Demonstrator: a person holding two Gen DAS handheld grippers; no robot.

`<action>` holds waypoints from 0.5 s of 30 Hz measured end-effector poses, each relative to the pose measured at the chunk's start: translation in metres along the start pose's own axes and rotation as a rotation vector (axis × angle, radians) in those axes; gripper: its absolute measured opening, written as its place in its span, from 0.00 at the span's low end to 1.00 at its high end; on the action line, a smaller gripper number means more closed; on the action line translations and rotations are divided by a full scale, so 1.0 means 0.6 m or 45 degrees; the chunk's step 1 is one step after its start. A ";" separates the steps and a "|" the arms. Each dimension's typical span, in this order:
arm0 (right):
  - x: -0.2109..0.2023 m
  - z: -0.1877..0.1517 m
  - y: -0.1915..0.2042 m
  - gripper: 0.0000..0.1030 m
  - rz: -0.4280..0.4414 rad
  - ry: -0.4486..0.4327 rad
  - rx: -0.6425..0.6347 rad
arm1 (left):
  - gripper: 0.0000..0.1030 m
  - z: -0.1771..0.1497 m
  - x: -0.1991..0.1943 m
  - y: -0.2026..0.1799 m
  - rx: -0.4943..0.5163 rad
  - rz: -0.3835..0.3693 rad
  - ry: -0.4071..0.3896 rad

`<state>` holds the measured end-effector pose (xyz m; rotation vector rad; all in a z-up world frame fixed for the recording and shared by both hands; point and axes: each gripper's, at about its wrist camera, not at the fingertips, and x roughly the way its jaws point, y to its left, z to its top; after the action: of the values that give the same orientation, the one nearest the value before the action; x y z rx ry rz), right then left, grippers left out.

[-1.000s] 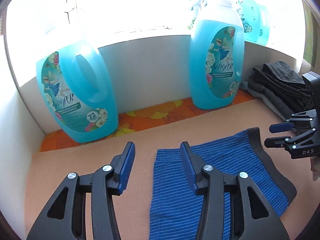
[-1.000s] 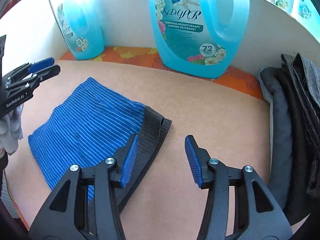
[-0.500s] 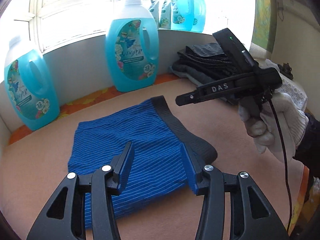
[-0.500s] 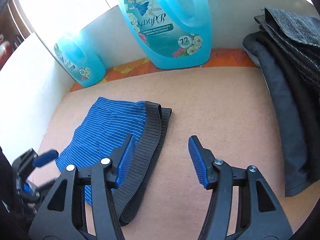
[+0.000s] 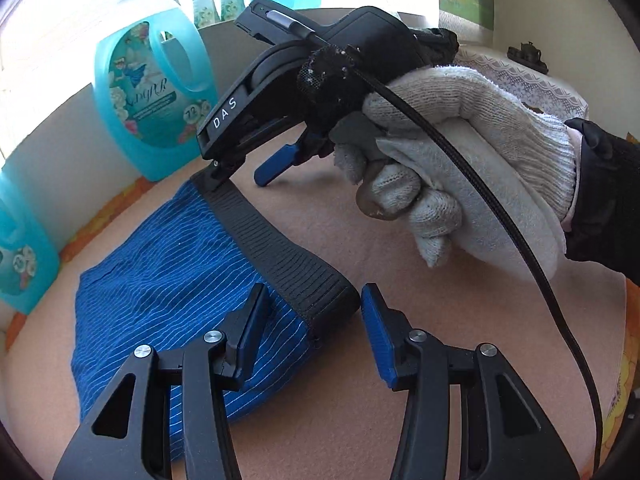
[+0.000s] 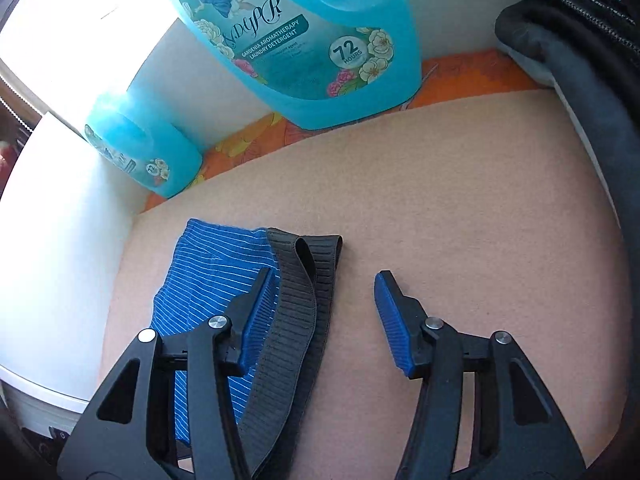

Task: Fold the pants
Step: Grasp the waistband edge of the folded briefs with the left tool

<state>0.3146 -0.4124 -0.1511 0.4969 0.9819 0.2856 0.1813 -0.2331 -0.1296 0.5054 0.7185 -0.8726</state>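
Note:
Blue striped pants (image 5: pixel 176 292) with a dark grey waistband (image 5: pixel 280 248) lie folded flat on the tan surface. My left gripper (image 5: pixel 314 300) is open, its fingertips just above the near corner of the waistband. My right gripper (image 5: pixel 240 176), held in a white-gloved hand (image 5: pixel 460 168), hovers over the far end of the waistband. In the right wrist view the right gripper (image 6: pixel 326 284) is open above the waistband (image 6: pixel 296 300), with the blue fabric (image 6: pixel 208 276) to its left. Neither gripper holds anything.
Two turquoise detergent jugs (image 6: pixel 296 28) (image 6: pixel 136 148) stand against the white back wall on an orange floral cloth (image 6: pixel 452 76). A stack of dark folded clothes (image 6: pixel 580 76) lies at the right. A white wall (image 6: pixel 48 240) borders the left side.
My left gripper has swung right and closer, toward the waistband's near corner. My right gripper has come in low over the far end of the waistband. The pants have not moved.

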 end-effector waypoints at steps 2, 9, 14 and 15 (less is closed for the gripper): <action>0.005 0.002 0.007 0.49 -0.005 -0.003 -0.022 | 0.45 -0.004 0.005 -0.006 0.026 0.014 0.009; 0.017 0.003 0.016 0.33 0.012 -0.021 -0.032 | 0.43 -0.006 0.017 -0.016 0.061 0.001 0.037; 0.022 0.006 0.016 0.21 -0.004 -0.025 -0.003 | 0.16 -0.002 0.012 -0.003 0.005 -0.013 0.013; 0.023 0.007 0.016 0.19 -0.006 -0.025 0.006 | 0.15 0.000 0.010 0.005 -0.031 -0.026 0.006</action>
<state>0.3252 -0.3992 -0.1542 0.5006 0.9645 0.2739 0.1865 -0.2343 -0.1339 0.4794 0.7390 -0.8813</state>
